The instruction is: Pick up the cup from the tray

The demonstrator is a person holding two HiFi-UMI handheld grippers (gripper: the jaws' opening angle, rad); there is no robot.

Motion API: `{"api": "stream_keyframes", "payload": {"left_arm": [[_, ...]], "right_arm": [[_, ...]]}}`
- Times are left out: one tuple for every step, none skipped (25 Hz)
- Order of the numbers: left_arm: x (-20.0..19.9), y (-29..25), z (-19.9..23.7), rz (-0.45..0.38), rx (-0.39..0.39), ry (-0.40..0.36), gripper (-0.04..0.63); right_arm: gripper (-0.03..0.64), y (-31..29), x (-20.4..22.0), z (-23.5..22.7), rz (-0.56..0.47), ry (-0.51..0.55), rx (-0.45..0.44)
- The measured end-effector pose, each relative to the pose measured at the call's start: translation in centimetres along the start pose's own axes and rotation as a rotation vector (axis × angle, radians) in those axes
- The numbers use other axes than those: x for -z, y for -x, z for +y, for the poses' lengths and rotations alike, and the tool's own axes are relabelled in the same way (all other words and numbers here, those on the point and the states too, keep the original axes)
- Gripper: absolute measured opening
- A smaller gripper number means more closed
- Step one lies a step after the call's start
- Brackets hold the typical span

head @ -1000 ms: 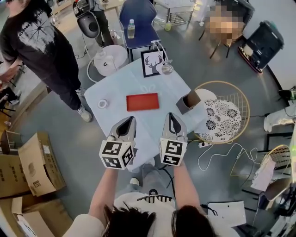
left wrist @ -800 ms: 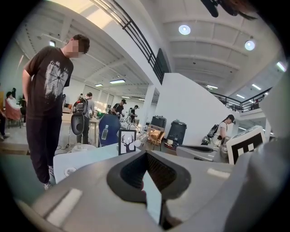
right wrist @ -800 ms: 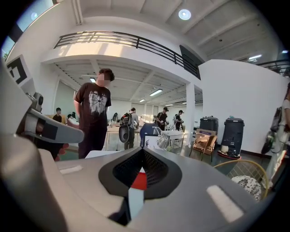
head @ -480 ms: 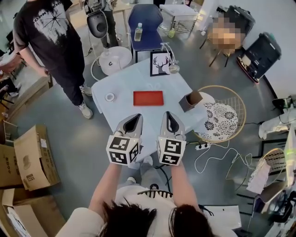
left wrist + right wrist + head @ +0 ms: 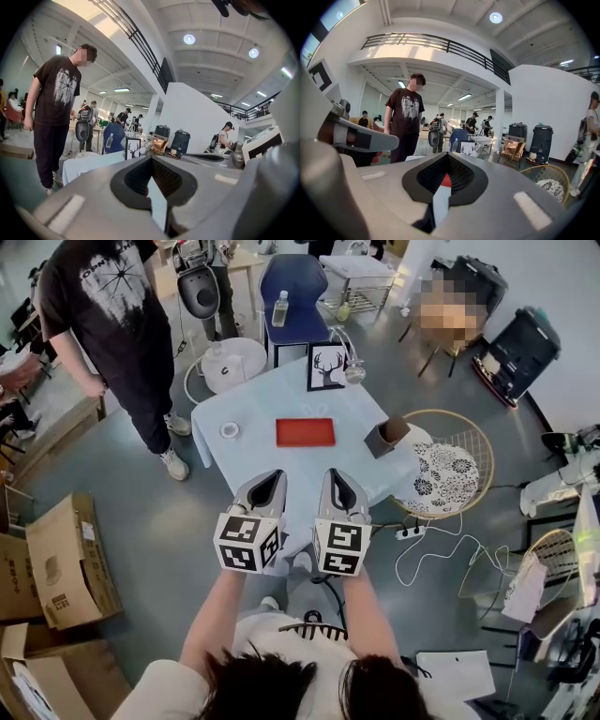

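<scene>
A flat red tray (image 5: 305, 432) lies in the middle of the pale-clothed table (image 5: 253, 409). Nothing shows on it; a faint clear shape (image 5: 315, 409) sits just beyond its far edge, too dim to name. Over the table's near edge I hold both grippers side by side, pointing at the tray. My left gripper (image 5: 272, 476) and right gripper (image 5: 331, 474) are both shut and hold nothing. In the right gripper view (image 5: 447, 158) a red sliver of the tray (image 5: 446, 180) shows through the slit between the jaws. The left gripper view (image 5: 151, 160) looks across the table (image 5: 89, 161).
A deer picture frame (image 5: 327, 367) and a glass (image 5: 353, 375) stand at the far edge, a white ring (image 5: 229, 430) at the left, a brown box (image 5: 386, 436) at the right corner. A person in black (image 5: 112, 324) stands far left. A round wicker chair (image 5: 450, 474) is on the right.
The head view has shifted, so the table and tray sit slightly higher and further right. Both grippers stay shut over the near edge, now a little closer together.
</scene>
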State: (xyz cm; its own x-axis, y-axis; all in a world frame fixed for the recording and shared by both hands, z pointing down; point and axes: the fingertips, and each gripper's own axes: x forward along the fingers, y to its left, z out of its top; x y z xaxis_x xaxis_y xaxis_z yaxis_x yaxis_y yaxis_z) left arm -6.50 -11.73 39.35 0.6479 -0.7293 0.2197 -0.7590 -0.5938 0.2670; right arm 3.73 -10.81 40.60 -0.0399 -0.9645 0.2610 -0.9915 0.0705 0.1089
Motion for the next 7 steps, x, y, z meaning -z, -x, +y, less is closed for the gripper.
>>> {"api": "stream_keyframes", "payload": {"left_arm": [[0.0,0.3,0.0,-0.001,0.004,0.0,0.0],[0.1,0.7,-0.1,-0.001,0.007,-0.001,0.0],[0.1,1.0,-0.2,-0.001,0.01,-0.002,0.0],[0.2,1.2,-0.4,0.0,0.013,-0.004,0.0],[0.2,1.5,-0.5,0.002,0.015,-0.006,0.0],[0.3,1.8,-0.6,0.004,0.017,-0.008,0.0],[0.4,2.1,-0.8,0.006,0.018,-0.01,0.0]], "right_arm": [[0.025,0.3,0.0,0.3,0.0,0.004,0.001],[0.025,0.6,-0.1,0.5,0.001,0.007,0.003],[0.025,0.9,-0.1,0.7,0.002,0.009,0.005],[0.025,1.2,-0.1,0.8,0.003,0.009,0.007],[0.025,1.5,-0.1,0.9,0.004,0.009,0.008],[0.025,1.8,0.0,1.1,0.006,0.009,0.01],[0.025,2.1,0.0,1.2,0.007,0.008,0.011]]}}
